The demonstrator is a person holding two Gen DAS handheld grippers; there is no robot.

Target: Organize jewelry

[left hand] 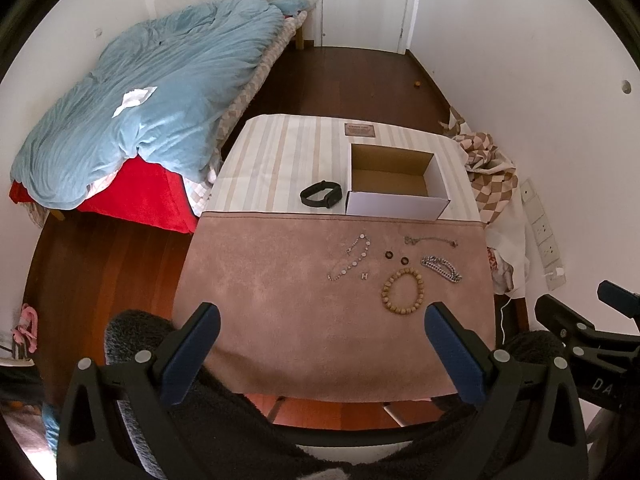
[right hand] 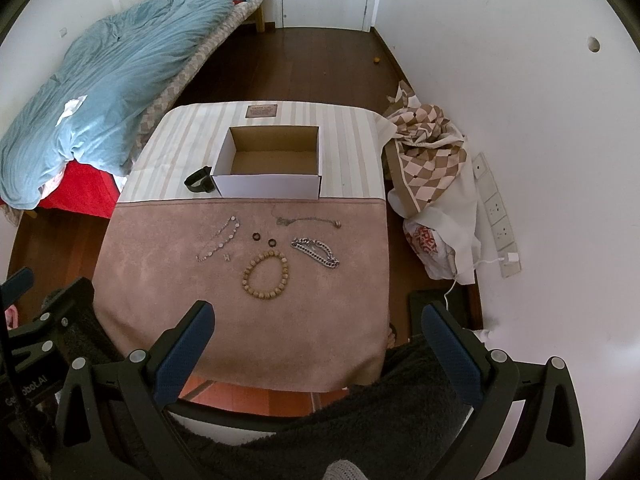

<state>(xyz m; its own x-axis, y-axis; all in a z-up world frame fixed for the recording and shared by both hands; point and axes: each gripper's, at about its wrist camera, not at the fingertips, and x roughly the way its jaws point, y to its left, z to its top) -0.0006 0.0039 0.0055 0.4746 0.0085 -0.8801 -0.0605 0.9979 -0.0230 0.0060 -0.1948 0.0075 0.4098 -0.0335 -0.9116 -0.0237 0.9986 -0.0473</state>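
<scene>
Both tongs hover above the near edge of the bench [right hand: 352, 320], holding nothing. Left tongs [left hand: 322, 344]: jaws wide apart, blue pads facing each other. Right tongs [right hand: 318, 340]: jaws wide apart as well. The right tongs also show at the right edge of the left wrist view, the left tongs at the left edge of the right wrist view.

Bench covering: pink suede-like cloth [right hand: 160, 280] on the near half, striped cloth [right hand: 348, 152] on the far half.

Jewelry, all lying flat on the pink cloth, apart from each other:
- wooden bead bracelet [right hand: 265, 276], nearest the tongs, a closed ring
- chunky silver chain bracelet [right hand: 316, 253], right of the beads
- 2 small dark rings [right hand: 256, 236], just beyond the beads, side by side
- disc-link chain [right hand: 219, 239], left, lying diagonally
- small H-shaped piece [right hand: 227, 258], beside the near end of that chain
- thin chain with pendant [right hand: 308, 221], farthest right, near the seam of the 2 cloths

On the striped cloth: open white cardboard box [right hand: 268, 185], brown inside, nothing visible in it. Black wristband [right hand: 199, 181] touching or just beside the box's left front corner. Small brown card [right hand: 262, 111] beyond the box.

Surroundings: bed with blue duvet [right hand: 100, 72] to the left, checked fabric heap [right hand: 432, 152] to the right on the floor.
</scene>
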